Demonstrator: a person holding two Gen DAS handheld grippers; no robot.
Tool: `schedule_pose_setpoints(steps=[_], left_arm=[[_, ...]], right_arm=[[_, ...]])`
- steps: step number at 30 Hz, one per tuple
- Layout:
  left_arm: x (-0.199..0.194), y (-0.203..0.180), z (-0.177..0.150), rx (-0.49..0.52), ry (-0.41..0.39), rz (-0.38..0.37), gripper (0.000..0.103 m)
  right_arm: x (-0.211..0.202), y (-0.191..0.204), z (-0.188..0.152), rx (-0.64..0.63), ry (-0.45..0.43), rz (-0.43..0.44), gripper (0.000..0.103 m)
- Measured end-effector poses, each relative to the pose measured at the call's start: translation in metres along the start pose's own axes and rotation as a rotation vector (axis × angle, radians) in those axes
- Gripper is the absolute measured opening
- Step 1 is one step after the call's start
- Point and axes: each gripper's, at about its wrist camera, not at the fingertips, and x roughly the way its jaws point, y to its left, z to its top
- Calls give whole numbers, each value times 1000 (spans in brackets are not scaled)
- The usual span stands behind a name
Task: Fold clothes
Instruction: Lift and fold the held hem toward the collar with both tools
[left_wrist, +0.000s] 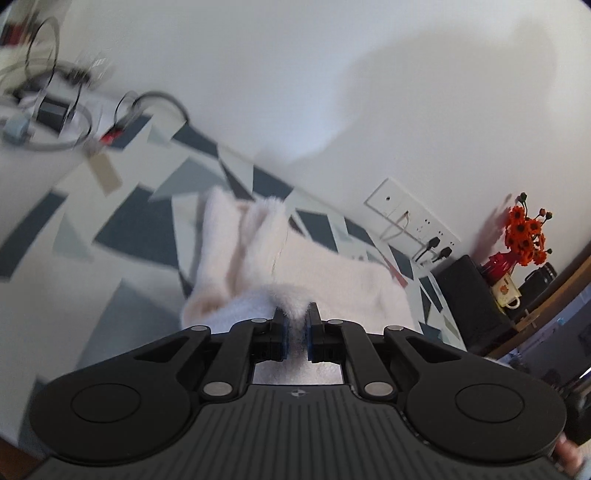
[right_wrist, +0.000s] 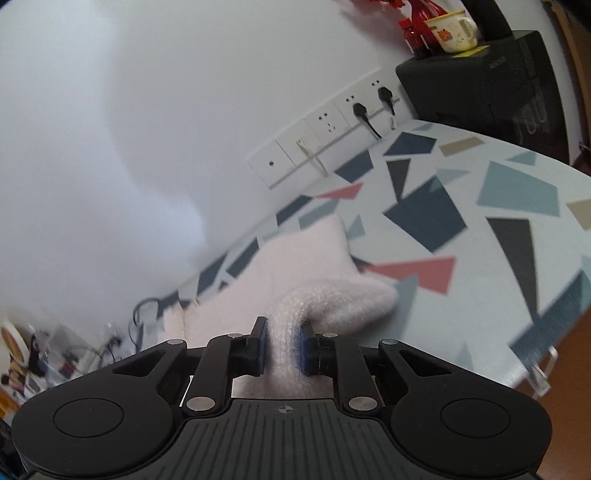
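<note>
A fluffy pale pink-white garment (left_wrist: 325, 273) lies on the table with the geometric patterned cloth (left_wrist: 140, 225). My left gripper (left_wrist: 295, 314) is shut on a bunched edge of it, the fabric pinched between the blue pads. In the right wrist view the same garment (right_wrist: 325, 273) stretches away from me, and my right gripper (right_wrist: 282, 328) is shut on a thick rolled fold of it. Both grippers hold the fabric a little above the table. The rest of the garment rests on the cloth (right_wrist: 424, 221).
A white wall with a socket strip (right_wrist: 325, 133) and plugged cables runs along the table's back. A black box (right_wrist: 487, 74) with a mug (right_wrist: 452, 29) and red vase with orange flowers (left_wrist: 524, 236) stands at one end. Cables and clutter (left_wrist: 55, 107) lie at the other end.
</note>
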Motion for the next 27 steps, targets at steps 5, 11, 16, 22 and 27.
schedule_pose_setpoints(steps=[5,11,16,22,27], left_arm=[[31,-14,35,22,-38,46,9],[77,-23,66,14,-4,152,9],[135,-32,85,73,45,286,10],[211,-23,79,154,129,451,10],[226,-13,69,128,152,494,13]], right_arm=[[40,23,47,-80,-1,-9,15],[105,21,83,-121,41,11,15],[172,9,101,-118,68,30,15],[252,-30,103,-79,170,-35,12],[280,-45,87,-122,249,-29,12]])
